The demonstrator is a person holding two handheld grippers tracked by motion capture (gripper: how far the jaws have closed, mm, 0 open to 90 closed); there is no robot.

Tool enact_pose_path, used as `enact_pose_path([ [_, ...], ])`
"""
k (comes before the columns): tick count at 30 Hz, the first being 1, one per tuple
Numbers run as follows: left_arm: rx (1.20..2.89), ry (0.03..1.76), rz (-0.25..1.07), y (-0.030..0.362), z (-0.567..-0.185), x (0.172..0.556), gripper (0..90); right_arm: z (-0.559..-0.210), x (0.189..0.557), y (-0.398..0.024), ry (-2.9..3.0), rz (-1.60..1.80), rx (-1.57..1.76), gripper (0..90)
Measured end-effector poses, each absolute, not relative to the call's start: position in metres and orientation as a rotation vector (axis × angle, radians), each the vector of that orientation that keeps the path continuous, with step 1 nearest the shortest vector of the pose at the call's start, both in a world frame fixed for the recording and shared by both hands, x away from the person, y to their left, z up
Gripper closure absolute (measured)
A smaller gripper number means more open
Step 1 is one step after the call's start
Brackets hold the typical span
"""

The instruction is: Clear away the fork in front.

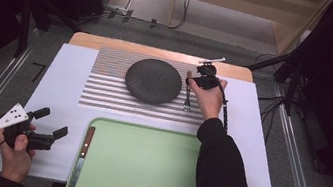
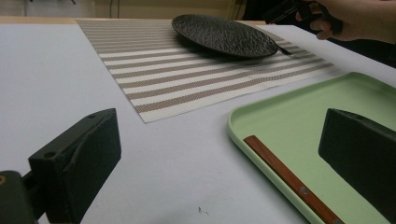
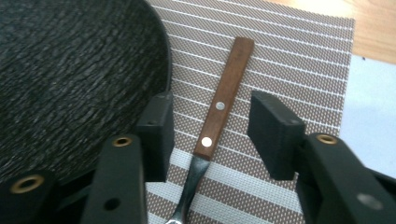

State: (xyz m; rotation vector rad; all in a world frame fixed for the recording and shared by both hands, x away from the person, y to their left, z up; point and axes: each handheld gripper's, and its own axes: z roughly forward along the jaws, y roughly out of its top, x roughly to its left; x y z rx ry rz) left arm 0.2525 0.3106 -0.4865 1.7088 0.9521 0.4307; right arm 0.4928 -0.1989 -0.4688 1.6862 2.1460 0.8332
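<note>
Nearest the person, the left gripper [image 1: 51, 123] rests low over the white table [image 1: 66, 72] at its front left corner, held in the left hand [image 1: 17, 153]. Its jaws stand wide apart with nothing between them. Just beside it to the right lies a green tray [image 1: 142, 170]; a knife [image 1: 81, 158] with a wooden handle lies along the tray's left edge, blade toward the person.

Beyond the tray a striped placemat [image 1: 104, 89] is spread flat. A dark round plate [image 1: 153, 81] sits on the middle of it.

Farther out, to the right of the plate, a fork [image 3: 219, 109] with a riveted wooden handle lies flat on the placemat, just beside the plate's rim and apart from it, handle pointing away from the person. The right gripper [image 3: 210, 128], held in the right hand [image 1: 209, 98], is lowered over it and straddles the handle: one jaw stands between fork and plate rim, the other on the fork's outer side. The jaws are partly drawn together but a gap shows on both sides of the handle; the pads [image 3: 271, 133] do not touch the fork. The fork rests on the placemat, not lifted.
</note>
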Motion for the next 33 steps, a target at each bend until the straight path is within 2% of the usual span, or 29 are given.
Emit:
enact_pose_path([
  [8,1.709,0.951,0.43,0.31,-0.487,0.253,0.0,-0.475,0.495,-0.198,2.177,0.779,1.71,59.3],
  [33,1.711,0.948,0.428,0.31,-0.487,0.253,0.0,-0.485,0.507,-0.185,2.199,0.669,1.755,64.1],
])
